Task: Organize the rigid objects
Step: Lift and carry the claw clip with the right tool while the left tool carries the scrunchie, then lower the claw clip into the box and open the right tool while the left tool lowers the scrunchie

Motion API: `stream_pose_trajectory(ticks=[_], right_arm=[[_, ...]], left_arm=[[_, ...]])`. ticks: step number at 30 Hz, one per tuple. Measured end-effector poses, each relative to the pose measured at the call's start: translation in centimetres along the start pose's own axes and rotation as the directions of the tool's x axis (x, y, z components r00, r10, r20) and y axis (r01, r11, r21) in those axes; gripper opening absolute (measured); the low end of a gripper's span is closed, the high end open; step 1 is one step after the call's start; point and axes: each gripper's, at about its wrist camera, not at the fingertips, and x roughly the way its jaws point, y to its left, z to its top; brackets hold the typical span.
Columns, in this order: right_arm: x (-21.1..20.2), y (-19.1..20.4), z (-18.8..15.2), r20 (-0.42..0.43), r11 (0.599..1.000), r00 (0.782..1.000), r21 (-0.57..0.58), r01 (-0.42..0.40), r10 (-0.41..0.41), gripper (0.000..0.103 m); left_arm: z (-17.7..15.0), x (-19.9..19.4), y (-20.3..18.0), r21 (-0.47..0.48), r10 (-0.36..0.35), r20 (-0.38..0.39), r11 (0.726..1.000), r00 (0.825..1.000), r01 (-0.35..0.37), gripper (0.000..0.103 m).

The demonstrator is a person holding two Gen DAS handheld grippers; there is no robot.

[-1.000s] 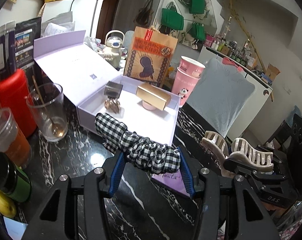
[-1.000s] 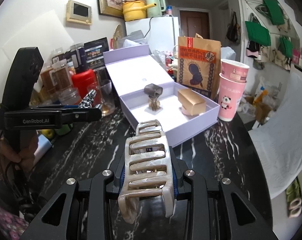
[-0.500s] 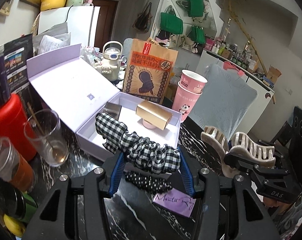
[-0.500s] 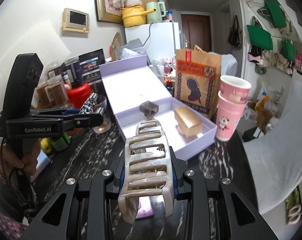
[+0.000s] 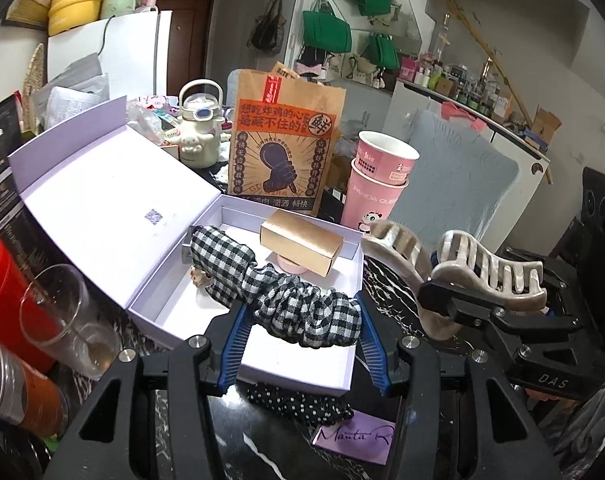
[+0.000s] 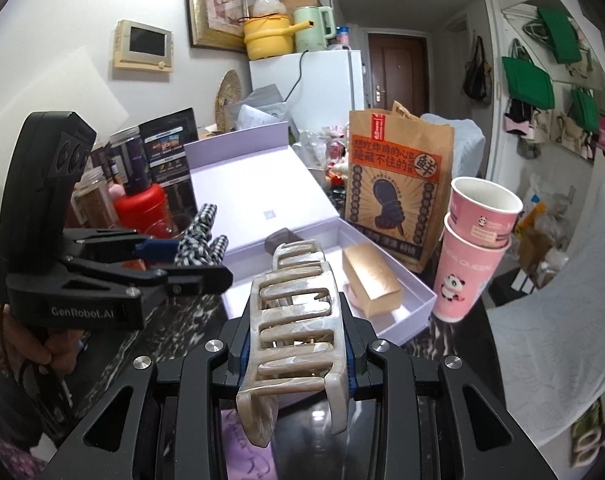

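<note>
Both grippers are pointing downward toward the open box [image 5: 354,376] ahead: the left gripper [image 5: 302,332] is squeezing a checked scrunchie [image 5: 286,296], the right gripper [image 6: 298,356] is clamping a beige hair claw [image 6: 298,320]. Something small in the box behind the scrunchie is staying mostly hidden.

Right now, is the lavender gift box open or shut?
Open: the lavender gift box has its hinged lid folded back, exposing a gold carton inside.
</note>
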Motion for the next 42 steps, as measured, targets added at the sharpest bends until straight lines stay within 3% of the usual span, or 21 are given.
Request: stream_pose_trajectory(ticks=[15,42], right_arm=[[4.8,-1.7,0.7,-0.030,1.000,1.000,-0.006,0.006,-0.007,0.033],[10.9,-2.2,-1.0,-0.147,0.999,0.989,-0.036,0.004,-0.009,0.033]], left_arm=[[1.3,4.8,1.9,0.045,0.028,-0.085,0.999,0.996,-0.024,0.050],[-0.8,10.3,3.5,0.083,0.051,-0.226,0.996,0.973,-0.033,0.050]])
